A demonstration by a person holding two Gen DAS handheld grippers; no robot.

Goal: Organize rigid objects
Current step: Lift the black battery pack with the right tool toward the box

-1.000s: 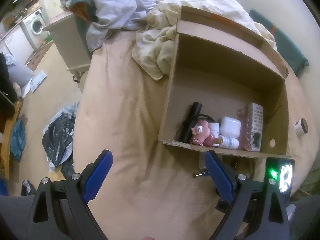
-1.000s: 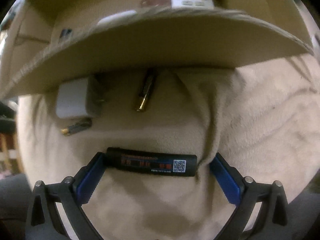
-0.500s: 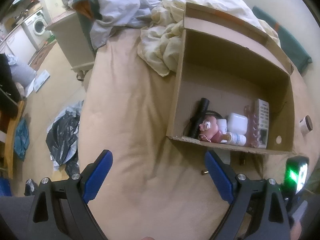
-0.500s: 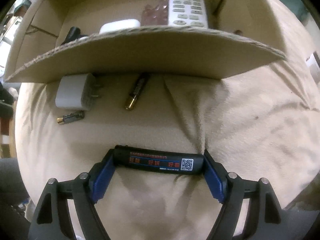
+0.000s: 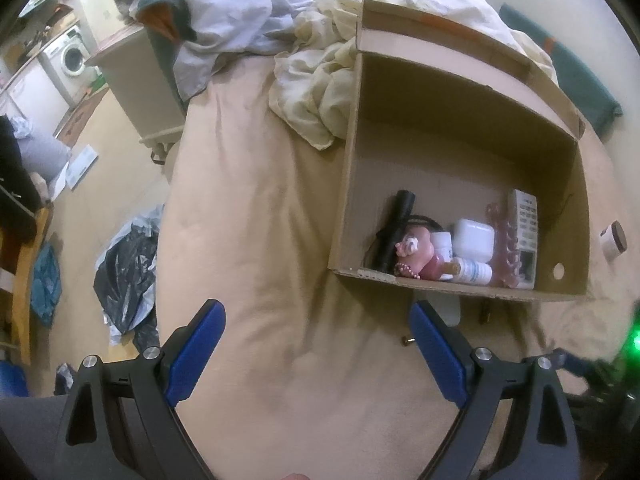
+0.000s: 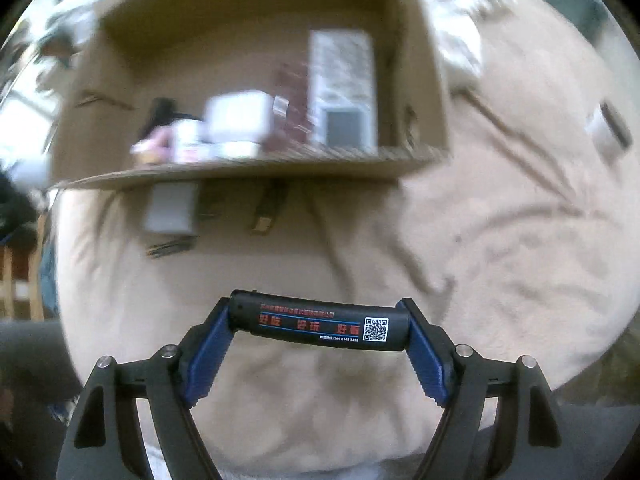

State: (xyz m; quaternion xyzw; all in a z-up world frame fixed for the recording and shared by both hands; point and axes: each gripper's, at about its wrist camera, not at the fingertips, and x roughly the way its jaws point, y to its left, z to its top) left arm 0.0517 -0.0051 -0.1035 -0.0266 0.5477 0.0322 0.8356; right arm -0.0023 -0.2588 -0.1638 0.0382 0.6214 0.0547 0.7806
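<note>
A black bar with red lettering and a QR code [image 6: 320,322] is gripped end to end by my right gripper [image 6: 318,320], which is shut on it and holds it above the beige bed cover. Beyond it the open cardboard box [image 6: 240,168] lies blurred. On the cover in front of the box lie a white charger [image 6: 170,212] and two batteries [image 6: 268,216]. In the left wrist view the box [image 5: 344,184] holds a remote [image 5: 526,236], a white case [image 5: 474,236], a pink figure [image 5: 416,250] and a black torch [image 5: 396,228]. My left gripper [image 5: 316,312] hangs open over bare cover.
A small round jar [image 5: 614,240] lies on the bed right of the box. Rumpled sheets [image 5: 316,92] are heaped behind the box. Left of the bed are a black bin bag [image 5: 128,272] on the floor and a pale bedside cabinet [image 5: 140,80].
My right gripper closed on the black bar and lifted it off the cover, drawing back from the box. My left gripper has stayed open and in place.
</note>
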